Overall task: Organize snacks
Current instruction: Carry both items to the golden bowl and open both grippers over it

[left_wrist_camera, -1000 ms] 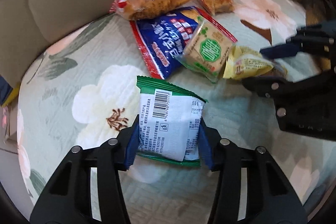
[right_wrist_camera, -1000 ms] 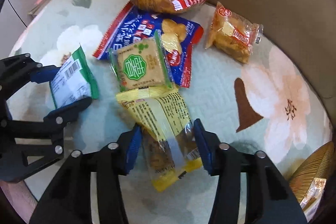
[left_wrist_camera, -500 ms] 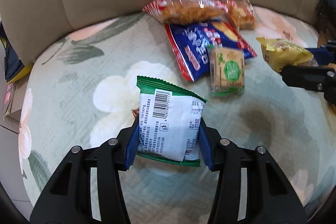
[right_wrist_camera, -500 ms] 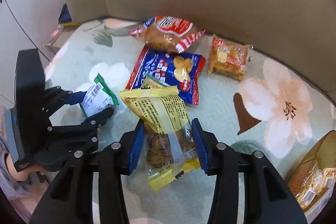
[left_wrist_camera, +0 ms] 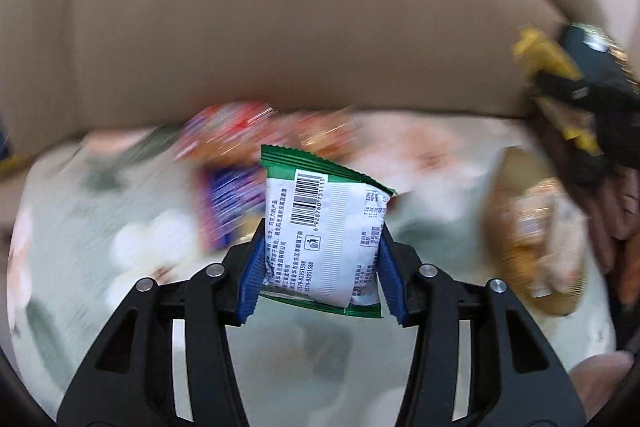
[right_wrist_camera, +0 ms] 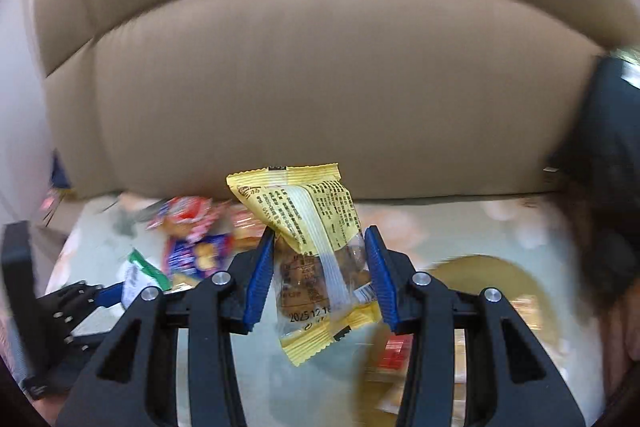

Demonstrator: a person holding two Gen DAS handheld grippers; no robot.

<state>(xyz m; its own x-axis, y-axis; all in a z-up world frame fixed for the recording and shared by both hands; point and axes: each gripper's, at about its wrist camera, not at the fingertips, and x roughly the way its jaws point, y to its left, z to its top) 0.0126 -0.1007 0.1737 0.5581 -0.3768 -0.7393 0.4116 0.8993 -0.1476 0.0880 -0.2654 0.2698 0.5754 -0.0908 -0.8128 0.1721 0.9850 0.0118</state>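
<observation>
My left gripper (left_wrist_camera: 322,259) is shut on a green-and-white snack packet (left_wrist_camera: 324,227) with a barcode, held in the air above the flowered seat cover (left_wrist_camera: 80,227). My right gripper (right_wrist_camera: 318,263) is shut on a yellow snack packet (right_wrist_camera: 312,243), also lifted. In the right wrist view the left gripper (right_wrist_camera: 116,291) shows at lower left with its green packet (right_wrist_camera: 140,273). In the left wrist view the right gripper (left_wrist_camera: 588,95) is high at the right edge with the yellow packet (left_wrist_camera: 540,55). A blue bag (left_wrist_camera: 228,203) and red packets (left_wrist_camera: 228,131) lie blurred on the cushion.
A beige sofa backrest (right_wrist_camera: 320,87) fills the upper half of both views. A golden tray (right_wrist_camera: 492,279) holding packets sits low on the right; the same golden tray (left_wrist_camera: 532,231) shows in the left wrist view. A dark object (right_wrist_camera: 608,147) stands at the right edge.
Both grippers have risen with their packets and tilted toward the backrest. The remaining snacks now look lower and blurred. The golden tray has come into view on the right.
</observation>
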